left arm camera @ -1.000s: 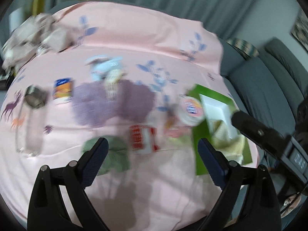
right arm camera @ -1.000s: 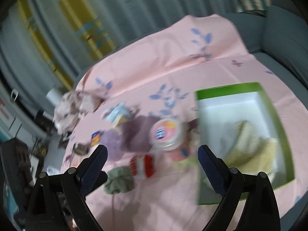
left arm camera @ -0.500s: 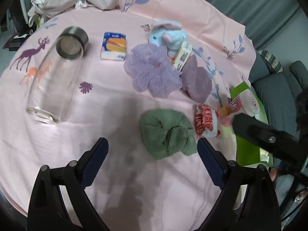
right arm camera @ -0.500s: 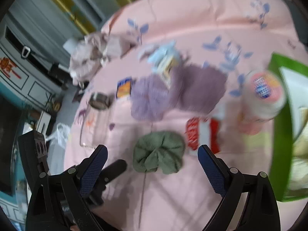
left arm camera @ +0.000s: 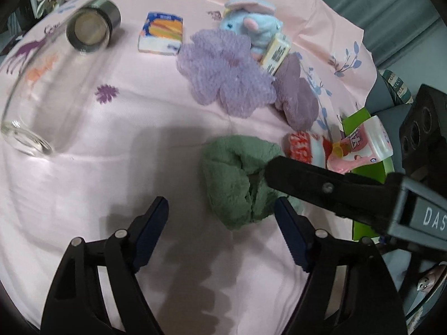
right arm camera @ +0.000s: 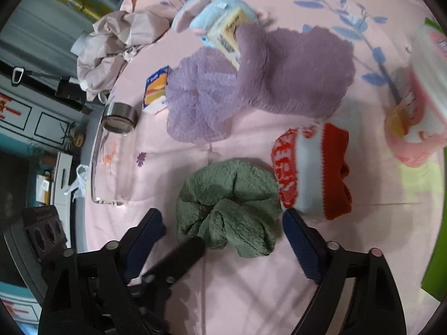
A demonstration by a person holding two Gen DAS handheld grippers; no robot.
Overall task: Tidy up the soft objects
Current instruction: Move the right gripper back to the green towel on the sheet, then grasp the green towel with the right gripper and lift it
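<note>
A crumpled green cloth point(left arm camera: 234, 178) lies on the pink sheet; it also shows in the right wrist view point(right arm camera: 229, 206). My left gripper point(left arm camera: 220, 223) is open, low beside it. My right gripper point(right arm camera: 220, 229) is open with the cloth between its fingers. One right finger point(left arm camera: 321, 184) reaches over the cloth in the left wrist view. Behind lie a purple mesh pouf point(left arm camera: 223, 72), a purple plush cloth point(right arm camera: 293, 67), a blue plush toy point(left arm camera: 251, 28) and a red-and-white knit piece point(right arm camera: 313, 167).
A glass bottle point(left arm camera: 50, 83) with a metal cap lies at the left. A tissue pack point(left arm camera: 160, 32), a yellow box point(right arm camera: 226, 36), a pink-labelled tub point(left arm camera: 371, 139) and the green box edge point(left arm camera: 371, 167) are around. A crumpled beige cloth point(right arm camera: 111, 47) sits far left.
Both grippers moved down and closer to the green cloth. The right gripper now has the cloth between its open fingers; the green box has slid out to the right edge.
</note>
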